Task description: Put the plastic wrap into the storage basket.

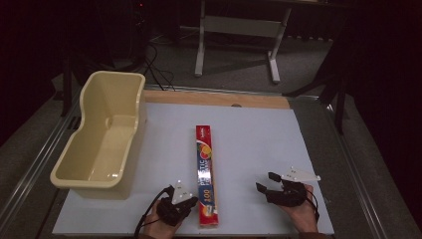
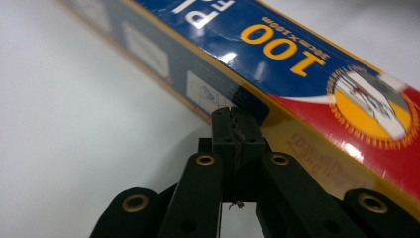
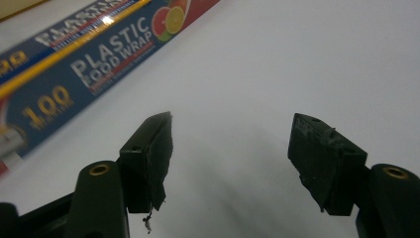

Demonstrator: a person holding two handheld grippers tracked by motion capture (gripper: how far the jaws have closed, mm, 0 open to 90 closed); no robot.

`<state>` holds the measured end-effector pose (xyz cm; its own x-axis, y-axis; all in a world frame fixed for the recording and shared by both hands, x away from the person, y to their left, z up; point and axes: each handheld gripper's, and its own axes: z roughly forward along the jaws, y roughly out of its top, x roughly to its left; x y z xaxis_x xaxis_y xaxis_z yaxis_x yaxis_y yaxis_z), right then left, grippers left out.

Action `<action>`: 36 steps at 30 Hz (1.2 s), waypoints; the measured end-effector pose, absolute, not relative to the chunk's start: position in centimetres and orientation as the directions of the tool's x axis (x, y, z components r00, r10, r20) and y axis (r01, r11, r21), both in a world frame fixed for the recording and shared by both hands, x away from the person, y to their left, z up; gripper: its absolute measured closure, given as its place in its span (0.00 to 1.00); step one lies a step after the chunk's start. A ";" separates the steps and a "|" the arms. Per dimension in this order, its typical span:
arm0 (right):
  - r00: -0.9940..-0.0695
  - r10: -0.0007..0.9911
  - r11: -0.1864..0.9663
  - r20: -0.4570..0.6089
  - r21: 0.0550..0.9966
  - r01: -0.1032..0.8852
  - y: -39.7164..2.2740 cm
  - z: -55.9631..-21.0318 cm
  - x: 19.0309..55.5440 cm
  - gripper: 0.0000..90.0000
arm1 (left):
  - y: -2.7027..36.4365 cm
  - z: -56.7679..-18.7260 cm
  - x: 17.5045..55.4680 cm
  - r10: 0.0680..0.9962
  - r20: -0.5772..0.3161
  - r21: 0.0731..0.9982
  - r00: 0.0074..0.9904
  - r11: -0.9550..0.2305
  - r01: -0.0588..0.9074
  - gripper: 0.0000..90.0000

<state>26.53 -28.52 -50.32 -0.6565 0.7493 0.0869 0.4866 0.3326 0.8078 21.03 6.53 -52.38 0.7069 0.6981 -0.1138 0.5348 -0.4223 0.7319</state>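
Note:
A long box of plastic food wrap (image 1: 206,175), blue and red with a yellow edge, lies lengthwise on the white table top (image 1: 249,139). My left gripper (image 1: 188,200) is shut, its tips right at the box's (image 2: 277,59) left side near the near end; the left gripper view shows the closed jaw tips (image 2: 236,115) against the box's side face. My right gripper (image 1: 265,183) stands open to the right of the box, nothing between its jaws (image 3: 230,144). The box (image 3: 84,64) lies off to its left.
A cream plastic tub (image 1: 102,134) stands on the left part of the table, empty. The wooden table edge (image 1: 214,98) runs along the back. Beyond it are a desk frame's legs (image 1: 239,30) on grey carpet.

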 end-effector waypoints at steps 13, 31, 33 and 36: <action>-0.657 0.747 0.325 0.102 0.805 0.495 -28.2 -50.3 26.5 0.37 | 4.1 -51.0 23.0 0.671 -0.105 0.782 0.734 -0.401 0.478 0.96; -0.697 0.707 0.343 0.120 0.804 0.486 -22.3 -48.5 26.7 0.19 | 13.8 -49.0 19.9 0.842 0.090 0.829 0.532 -0.360 0.429 0.36; -0.706 0.699 0.358 0.113 0.799 0.483 -21.4 -48.4 26.8 0.18 | 14.0 -49.1 20.0 0.843 0.091 0.829 0.530 -0.359 0.429 0.36; -0.714 0.692 0.374 0.106 0.794 0.480 -20.5 -48.4 26.9 0.17 | 14.4 -49.3 20.2 0.852 0.087 0.831 0.516 -0.348 0.435 0.36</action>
<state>26.88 -20.51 -48.44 -0.7140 0.6921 0.1062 0.4802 0.3736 0.7936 20.21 14.44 -49.32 0.5160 0.8522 0.0870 0.4348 -0.3480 0.8305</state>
